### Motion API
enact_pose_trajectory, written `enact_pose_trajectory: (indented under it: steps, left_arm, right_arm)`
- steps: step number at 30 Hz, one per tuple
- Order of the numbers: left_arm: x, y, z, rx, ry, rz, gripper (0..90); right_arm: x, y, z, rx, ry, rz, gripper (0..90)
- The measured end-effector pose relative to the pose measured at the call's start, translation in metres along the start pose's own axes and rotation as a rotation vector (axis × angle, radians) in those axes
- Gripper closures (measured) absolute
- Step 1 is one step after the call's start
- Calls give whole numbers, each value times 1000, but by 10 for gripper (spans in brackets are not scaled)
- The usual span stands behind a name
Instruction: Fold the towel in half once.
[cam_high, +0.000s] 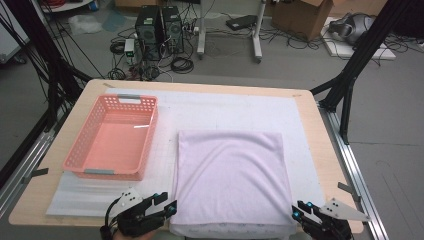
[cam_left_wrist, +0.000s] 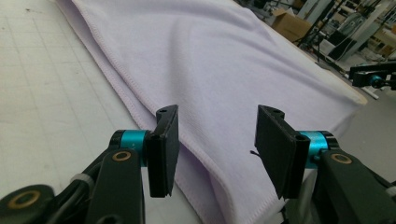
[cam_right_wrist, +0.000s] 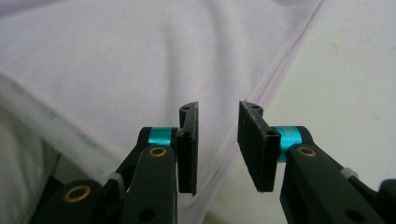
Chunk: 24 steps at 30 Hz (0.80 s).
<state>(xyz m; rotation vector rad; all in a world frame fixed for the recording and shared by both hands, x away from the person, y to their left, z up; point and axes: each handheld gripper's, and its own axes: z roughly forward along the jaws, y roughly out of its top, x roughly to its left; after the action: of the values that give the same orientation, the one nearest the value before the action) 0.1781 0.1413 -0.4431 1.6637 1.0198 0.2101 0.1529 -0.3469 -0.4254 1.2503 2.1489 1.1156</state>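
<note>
A pale lilac folded towel (cam_high: 230, 175) lies flat on the white mat, and its near edge hangs over the table's front. At its near left corner my left gripper (cam_high: 167, 202) stands open. In the left gripper view the towel's stitched corner (cam_left_wrist: 205, 154) lies between the jaws of that gripper (cam_left_wrist: 217, 114), and the pads do not touch it. My right gripper (cam_high: 300, 211) sits at the towel's near right corner, also open. In the right gripper view the towel's hem (cam_right_wrist: 275, 81) runs into the gap of that gripper (cam_right_wrist: 218, 109), clear of both pads.
A pink plastic basket (cam_high: 150, 135) stands empty on the left of the white mat (cam_high: 225, 107). The wooden table (cam_high: 320, 145) ends close on the right. Beyond the table are black frame legs, computers, cables and cardboard boxes on the floor.
</note>
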Motion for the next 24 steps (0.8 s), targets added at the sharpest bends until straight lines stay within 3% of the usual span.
enact_pose_trajectory:
  steps: [6, 15, 18, 19, 21, 24]
  left_arm:
    - [2, 11, 31, 59, 3, 26, 512]
    - [3, 18, 66, 178, 31, 97, 536]
    - [3, 19, 70, 202, 56, 127, 640]
    - [2, 19, 70, 206, 72, 146, 716]
    - [5, 19, 70, 206, 85, 146, 835]
    - [5, 21, 68, 200, 77, 137, 864]
  right_arm:
    - [-8, 11, 26, 33, -37, -5, 681]
    - [-9, 33, 61, 60, -13, -29, 682]
    - [-11, 37, 75, 96, -22, -41, 733]
    - [-12, 37, 78, 112, -23, -47, 770]
    - [-12, 38, 80, 114, -16, -50, 853]
    - [-13, 38, 79, 113, -17, -56, 876]
